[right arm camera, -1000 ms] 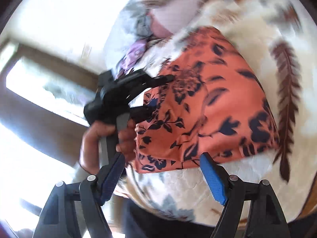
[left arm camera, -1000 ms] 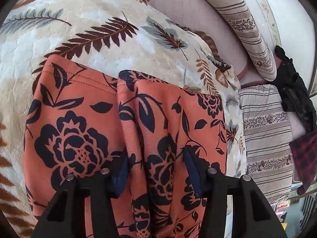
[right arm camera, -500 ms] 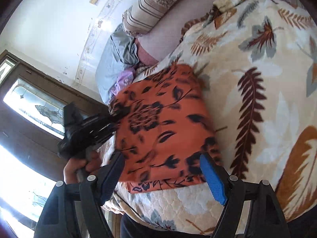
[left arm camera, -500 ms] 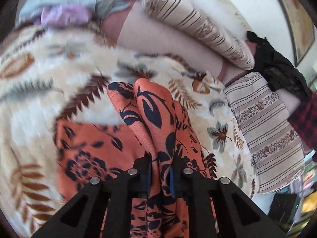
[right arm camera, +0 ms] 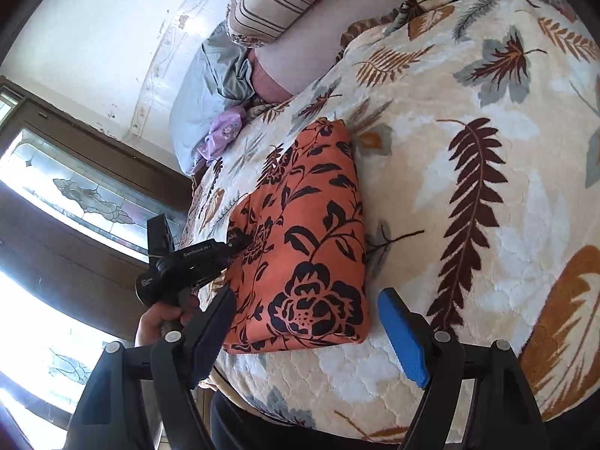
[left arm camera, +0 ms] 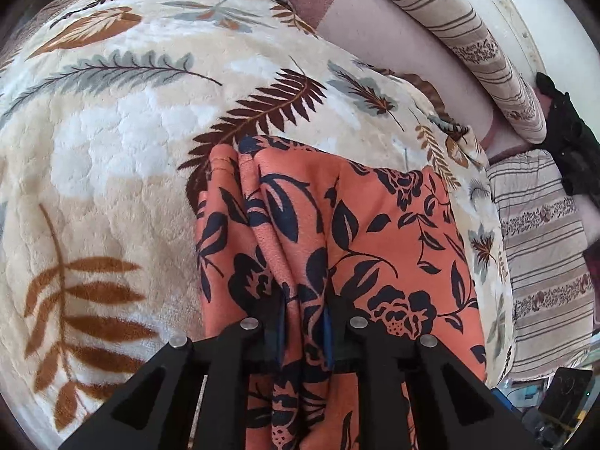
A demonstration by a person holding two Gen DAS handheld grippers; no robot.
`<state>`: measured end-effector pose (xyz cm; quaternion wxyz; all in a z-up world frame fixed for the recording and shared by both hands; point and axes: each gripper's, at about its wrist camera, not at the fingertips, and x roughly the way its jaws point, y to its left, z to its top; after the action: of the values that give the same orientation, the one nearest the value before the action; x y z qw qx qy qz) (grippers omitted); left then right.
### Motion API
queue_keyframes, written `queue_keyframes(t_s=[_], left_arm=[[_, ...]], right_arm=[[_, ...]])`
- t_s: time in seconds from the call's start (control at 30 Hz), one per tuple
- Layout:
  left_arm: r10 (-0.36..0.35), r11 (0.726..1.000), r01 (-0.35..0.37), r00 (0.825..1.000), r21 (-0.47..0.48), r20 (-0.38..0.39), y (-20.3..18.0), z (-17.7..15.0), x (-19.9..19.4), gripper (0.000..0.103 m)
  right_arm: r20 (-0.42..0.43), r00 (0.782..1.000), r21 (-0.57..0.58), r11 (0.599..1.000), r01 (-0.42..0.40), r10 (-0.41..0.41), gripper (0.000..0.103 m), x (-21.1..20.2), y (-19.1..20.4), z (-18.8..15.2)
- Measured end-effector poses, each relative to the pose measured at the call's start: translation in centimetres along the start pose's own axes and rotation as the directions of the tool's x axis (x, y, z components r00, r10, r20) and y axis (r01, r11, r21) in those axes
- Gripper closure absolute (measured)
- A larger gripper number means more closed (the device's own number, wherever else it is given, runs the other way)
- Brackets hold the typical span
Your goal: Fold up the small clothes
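Left wrist view: we see the orange floral garment point(left arm camera: 375, 232) lying folded in the lower centre of the frame on a cream leaf-print blanket point(left arm camera: 112, 150). The left gripper point(left arm camera: 303, 332) sits at the bottom centre; its jaws, which have just been closing, stand narrow and pinch a bunched ridge of the garment's cloth between the blue pads. The ridge runs up the frame from the pads toward the garment's far edge, and the flat panel spreads to the right of it.

Right wrist view: we see the same garment point(right arm camera: 311, 240) in the centre, a neat folded packet with its long axis running from lower centre to upper centre. The right gripper point(right arm camera: 311, 337) occupies the bottom of the frame with its jaws wide and nothing between them; the garment's near edge lies just beyond the fingertips. The left gripper point(right arm camera: 240, 242), held in a hand point(right arm camera: 165, 318) at lower left, meets the garment's left edge.

No container appears in either view. The blanket covers a bed or couch. A striped bolster point(left arm camera: 468, 41) lies at upper right of the left view, with a striped cushion point(left arm camera: 540, 247) below it and dark cloth point(left arm camera: 566, 131) at the right edge. In the right view we note a pale blue cloth point(right arm camera: 202, 86) and a lilac cloth point(right arm camera: 223, 131) at upper left, a white wall point(right arm camera: 93, 30), and a leaded-glass window point(right arm camera: 75, 195) at left.
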<state>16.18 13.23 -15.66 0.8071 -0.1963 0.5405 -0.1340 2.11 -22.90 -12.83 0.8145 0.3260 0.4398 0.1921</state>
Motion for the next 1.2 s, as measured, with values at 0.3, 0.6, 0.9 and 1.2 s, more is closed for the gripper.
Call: queue_keyframes(t_s=[0.3,0.6,0.9,1.2], left_arm=[[0.08,0.996,-0.079,0.997,0.043,-0.011,2.2,-0.9,-0.1,0.086],[0.022,1.0,-0.022,0.999,0.008,0.024,2.9,-0.7,-1.5,0.069],[-0.101,0.989,0.101,0.995,-0.106,0.007,5.2,-8.5,-2.4,0.078],[-0.029,0.999,0.03,0.999,-0.045,0.031,2.9,-10.5,-3.4,0.064]], right_arm=[[-0.001,1.0,-0.001,1.0,0.003,-0.003,0.022,0.4,-0.1,0.8],[-0.031,0.999,-0.078,0.997,-0.023,0.021,0.022,1.3,2.8,1.5],[-0.087,0.994,-0.118,0.99,-0.074,0.064,0.022,3.9,4.9,1.5],[-0.166,0.986,-0.069,0.998,0.002,-0.014,0.022,7.5,1.8,1.6]])
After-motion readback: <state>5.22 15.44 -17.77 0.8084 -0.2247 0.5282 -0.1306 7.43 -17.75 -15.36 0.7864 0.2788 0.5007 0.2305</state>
